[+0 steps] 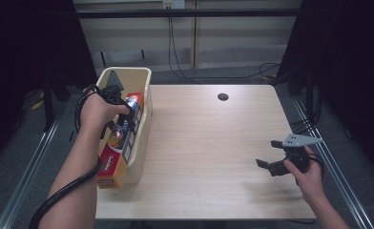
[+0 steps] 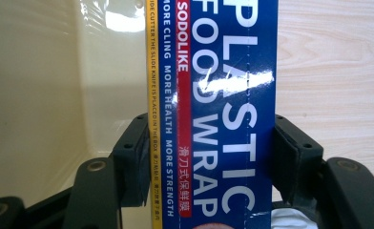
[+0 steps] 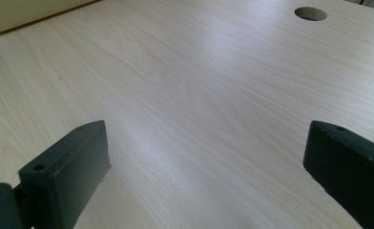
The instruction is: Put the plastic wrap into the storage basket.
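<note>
A long blue, red and yellow plastic wrap box (image 1: 119,143) lies in the cream bin (image 1: 144,78) at the table's left edge, its near end sticking out past the bin's front. My left gripper (image 1: 123,112) is shut on the box's far part; in the left gripper view both pads press the sides of the plastic wrap box (image 2: 213,109), with the bin's inner wall (image 2: 37,95) behind it. My right gripper (image 1: 267,152) rests low over the table's right front, jaws wide apart with nothing between them, and the right gripper (image 3: 204,176) faces bare wood.
The light wooden table (image 1: 209,143) has a round cable hole (image 1: 223,97) near its far edge, cable hole (image 3: 310,13) also ahead of the right jaws. Metal rails run along both sides of the table; cables hang at the back wall.
</note>
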`<state>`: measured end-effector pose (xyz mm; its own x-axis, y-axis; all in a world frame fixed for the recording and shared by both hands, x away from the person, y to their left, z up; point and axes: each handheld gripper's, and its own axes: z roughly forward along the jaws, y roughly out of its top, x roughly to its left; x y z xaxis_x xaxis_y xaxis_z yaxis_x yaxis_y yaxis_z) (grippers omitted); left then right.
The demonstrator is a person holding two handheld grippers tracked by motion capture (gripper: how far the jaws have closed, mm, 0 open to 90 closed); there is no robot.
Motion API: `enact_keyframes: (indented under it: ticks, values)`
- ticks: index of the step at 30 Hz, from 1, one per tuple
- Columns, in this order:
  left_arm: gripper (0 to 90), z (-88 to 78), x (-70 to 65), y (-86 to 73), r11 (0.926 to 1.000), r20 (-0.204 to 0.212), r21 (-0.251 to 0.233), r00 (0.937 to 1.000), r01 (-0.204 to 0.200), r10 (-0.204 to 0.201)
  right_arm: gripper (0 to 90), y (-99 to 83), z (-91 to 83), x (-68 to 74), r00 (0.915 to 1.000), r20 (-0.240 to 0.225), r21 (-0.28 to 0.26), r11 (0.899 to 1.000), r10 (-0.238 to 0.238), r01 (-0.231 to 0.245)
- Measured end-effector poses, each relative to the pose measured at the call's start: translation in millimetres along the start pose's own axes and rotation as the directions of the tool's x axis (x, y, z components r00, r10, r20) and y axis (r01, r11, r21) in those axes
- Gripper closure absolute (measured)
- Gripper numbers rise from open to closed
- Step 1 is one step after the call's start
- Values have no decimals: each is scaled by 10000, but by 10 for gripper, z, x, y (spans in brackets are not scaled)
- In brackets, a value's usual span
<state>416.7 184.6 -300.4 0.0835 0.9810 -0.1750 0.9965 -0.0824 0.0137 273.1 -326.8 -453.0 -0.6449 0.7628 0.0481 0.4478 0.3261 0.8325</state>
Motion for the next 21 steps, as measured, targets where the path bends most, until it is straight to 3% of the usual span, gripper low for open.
enact_keyframes:
  ticks: [21]
  values:
    - [402,171,10,41,9992,32,38,9992,392,-392,12,-6,-3,0,10000,4,32,10000,16,-16]
